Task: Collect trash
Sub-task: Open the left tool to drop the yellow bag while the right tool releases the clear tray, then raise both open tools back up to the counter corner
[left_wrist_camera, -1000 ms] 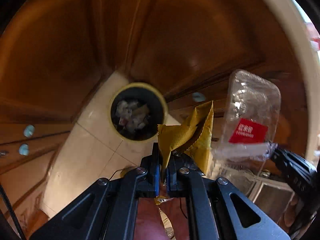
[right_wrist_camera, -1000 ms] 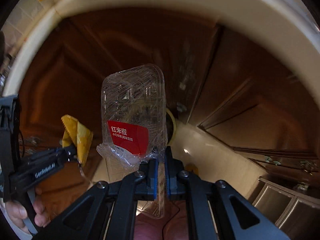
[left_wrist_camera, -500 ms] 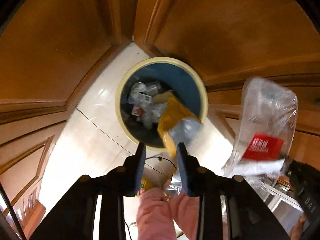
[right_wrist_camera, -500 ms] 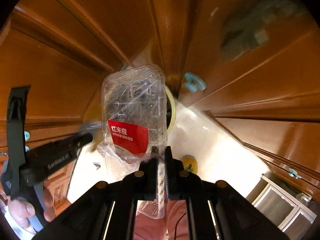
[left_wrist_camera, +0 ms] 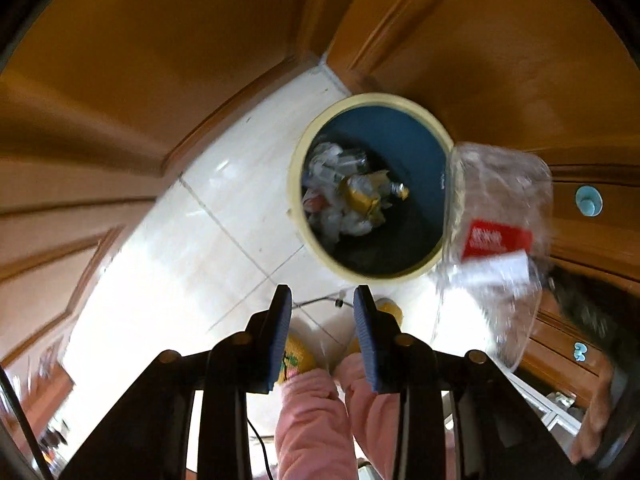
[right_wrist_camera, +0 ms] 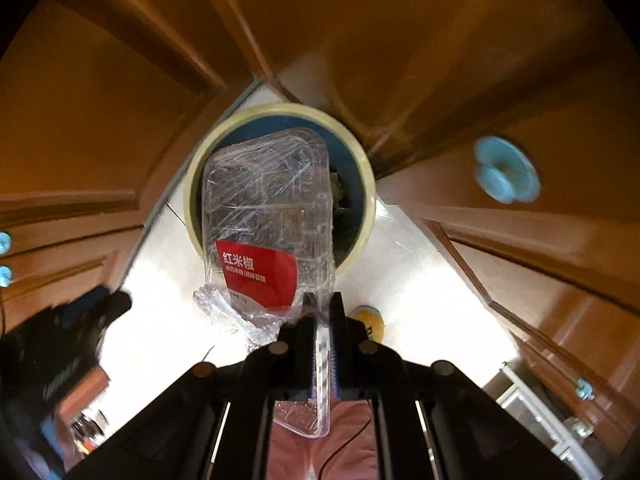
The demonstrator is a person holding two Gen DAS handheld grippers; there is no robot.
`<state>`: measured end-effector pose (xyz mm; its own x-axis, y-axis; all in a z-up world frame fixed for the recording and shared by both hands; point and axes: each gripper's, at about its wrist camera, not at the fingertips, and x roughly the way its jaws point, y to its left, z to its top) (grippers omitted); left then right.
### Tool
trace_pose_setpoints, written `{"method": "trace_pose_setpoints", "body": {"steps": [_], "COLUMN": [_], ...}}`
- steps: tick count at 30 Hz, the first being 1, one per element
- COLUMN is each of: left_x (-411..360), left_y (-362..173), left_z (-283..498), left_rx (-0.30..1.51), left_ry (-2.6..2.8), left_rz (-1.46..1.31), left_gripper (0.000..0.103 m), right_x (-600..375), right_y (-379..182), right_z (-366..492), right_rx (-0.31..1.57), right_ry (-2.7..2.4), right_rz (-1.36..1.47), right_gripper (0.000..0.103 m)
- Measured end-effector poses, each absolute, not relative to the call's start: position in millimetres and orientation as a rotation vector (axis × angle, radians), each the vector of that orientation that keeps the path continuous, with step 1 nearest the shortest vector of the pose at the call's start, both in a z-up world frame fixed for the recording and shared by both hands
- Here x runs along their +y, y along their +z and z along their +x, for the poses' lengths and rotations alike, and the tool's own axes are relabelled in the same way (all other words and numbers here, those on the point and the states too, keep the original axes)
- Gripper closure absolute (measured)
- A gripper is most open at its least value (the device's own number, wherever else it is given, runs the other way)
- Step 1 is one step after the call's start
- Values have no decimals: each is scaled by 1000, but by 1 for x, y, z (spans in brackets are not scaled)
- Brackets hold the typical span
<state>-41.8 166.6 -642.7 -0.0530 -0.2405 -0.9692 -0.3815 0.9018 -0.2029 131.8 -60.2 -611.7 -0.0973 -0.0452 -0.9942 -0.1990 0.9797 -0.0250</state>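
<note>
Fingers (right_wrist_camera: 307,320) of the right gripper (right_wrist_camera: 320,312) clamp a clear plastic tray (right_wrist_camera: 268,216) above the bin (right_wrist_camera: 280,114) at twelve o'clock; left gripper (left_wrist_camera: 322,320) gapes empty. Released off-centre, the light tray could catch the rim and tumble onto the floor (left_wrist_camera: 168,256).

Glossy cream floor tiles (left_wrist_camera: 168,264) are catching bright glare. Brown wooden cabinet doors (right_wrist_camera: 460,48) are closing in around that floor on every side, meeting at a corner, with pale blue knobs (right_wrist_camera: 506,174) sticking out from them.
</note>
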Motion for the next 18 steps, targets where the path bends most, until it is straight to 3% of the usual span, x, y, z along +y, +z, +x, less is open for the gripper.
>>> {"method": "trace_pose_setpoints", "body": {"steps": [6, 8, 9, 10, 18], "left_x": [176, 178, 178, 177, 173], "left_y": [-643, -643, -641, -638, -609], "left_z": [-65, -69, -70, -70, -61], "left_rx": [1648, 1649, 1646, 1639, 1576], "left_ry": [149, 151, 151, 151, 131], "left_rz": [-530, -536, -539, -542, -542], "left_gripper": [73, 73, 73, 73, 73], "right_x": [-27, -15, -13, -11, -28], "right_y": [-637, -632, -630, -625, -581], "right_z": [157, 164, 164, 165, 151], "right_rx": [1696, 1682, 1670, 1648, 1629], "right_ry": [142, 151, 149, 150, 197], "right_rz": [-413, -487, -505, -517, -400], "right_gripper": [93, 76, 61, 55, 55]}}
